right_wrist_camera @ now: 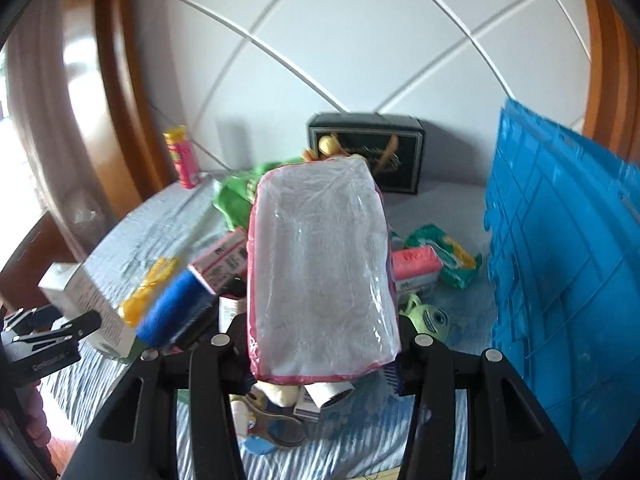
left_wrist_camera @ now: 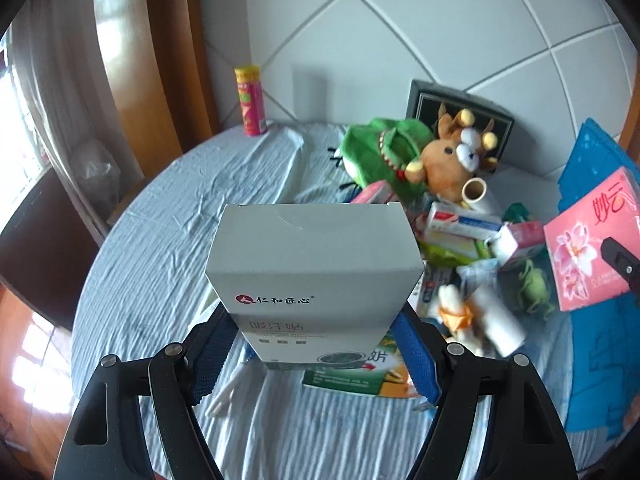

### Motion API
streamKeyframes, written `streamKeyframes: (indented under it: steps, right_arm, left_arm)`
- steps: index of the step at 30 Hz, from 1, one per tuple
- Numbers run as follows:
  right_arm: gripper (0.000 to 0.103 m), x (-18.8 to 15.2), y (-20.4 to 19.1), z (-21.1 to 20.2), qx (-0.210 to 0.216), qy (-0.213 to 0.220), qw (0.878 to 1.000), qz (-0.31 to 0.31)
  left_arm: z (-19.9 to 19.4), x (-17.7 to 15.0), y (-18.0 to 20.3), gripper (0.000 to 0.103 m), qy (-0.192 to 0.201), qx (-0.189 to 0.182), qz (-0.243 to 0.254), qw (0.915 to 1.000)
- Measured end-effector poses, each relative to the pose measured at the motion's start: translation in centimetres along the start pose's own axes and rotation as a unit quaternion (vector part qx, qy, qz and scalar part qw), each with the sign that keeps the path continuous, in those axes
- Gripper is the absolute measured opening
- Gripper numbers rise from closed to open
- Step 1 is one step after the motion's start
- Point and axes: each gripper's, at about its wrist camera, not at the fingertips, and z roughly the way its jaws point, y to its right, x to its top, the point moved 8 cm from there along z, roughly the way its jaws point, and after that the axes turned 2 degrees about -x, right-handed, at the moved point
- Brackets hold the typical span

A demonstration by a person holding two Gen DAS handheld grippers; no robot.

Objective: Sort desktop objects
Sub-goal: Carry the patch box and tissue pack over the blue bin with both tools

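My left gripper is shut on a grey-white carton with Chinese print, held above the table. It also shows at the left of the right wrist view. My right gripper is shut on a pink tissue pack in clear wrap, held up over the pile. The same pack shows at the right of the left wrist view. A pile of small boxes, a brown plush and a green plush lies on the table.
A round table with a pale blue cloth. A blue crate stands at the right. A dark box leans on the tiled wall. A yellow-pink can stands far left. A green one-eyed toy lies near the crate.
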Motion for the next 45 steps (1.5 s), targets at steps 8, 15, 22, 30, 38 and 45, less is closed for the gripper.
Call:
streamKeyframes:
  steps: [8, 15, 22, 30, 38, 45]
  right_arm:
    - [0.047, 0.5, -1.3, -4.8, 0.0, 0.029, 0.999, -0.014]
    - [0.047, 0.7, -1.9, -9.4, -0.018, 0.054, 0.998, -0.012]
    - [0.047, 0.5, -2.3, -14.4, -0.051, 0.079, 0.996, 0.0]
    - [0.047, 0.4, -1.3, -19.7, -0.093, 0.11, 0.989, 0.019]
    - [0.047, 1.1, 1.5, -23.9, -0.115, 0.143, 0.982, 0.041]
    - [0.047, 1.4, 8.2, -27.8, -0.135, 0.171, 0.974, 0.065]
  left_arm:
    - [-4.6, 0.8, 2.5, 0.076, 0.041, -0.022, 0.014, 0.9988]
    - [-7.4, 1.5, 4.2, 0.076, 0.065, -0.056, 0.042, 0.9954]
    - [-10.5, 1.9, 6.2, 0.076, 0.088, -0.097, 0.081, 0.988]
    - [-13.2, 2.1, 8.6, 0.076, 0.101, -0.128, 0.107, 0.9807]
    - [-16.4, 2.7, 12.3, 0.076, 0.129, -0.141, 0.125, 0.9737]
    - [-19.5, 2.7, 19.2, 0.076, 0.153, -0.154, 0.135, 0.9667]
